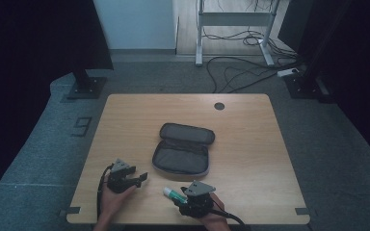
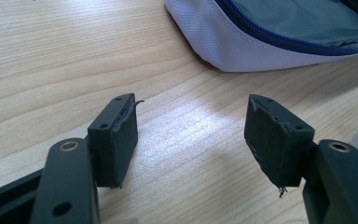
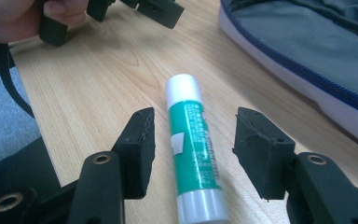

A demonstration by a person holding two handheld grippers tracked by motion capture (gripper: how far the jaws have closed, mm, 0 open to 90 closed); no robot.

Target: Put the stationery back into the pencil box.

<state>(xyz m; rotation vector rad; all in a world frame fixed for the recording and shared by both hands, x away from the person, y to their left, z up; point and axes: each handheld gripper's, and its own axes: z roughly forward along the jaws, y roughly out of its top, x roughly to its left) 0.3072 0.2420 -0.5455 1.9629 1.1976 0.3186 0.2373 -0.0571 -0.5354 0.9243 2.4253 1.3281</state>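
At the table's near edge, the right gripper (image 3: 193,149) straddles a green-and-white glue stick (image 3: 193,158) lying flat on the wooden table (image 1: 250,144), jaws spread to either side with a gap between each pad and the tube; just left of it, the left gripper (image 2: 191,140) hovers low over bare wood, jaws wide apart with nothing between them; beyond both, near the table's middle, a grey pencil case (image 1: 183,149) lies unzipped and open, its blue zipper showing in the gripper views.
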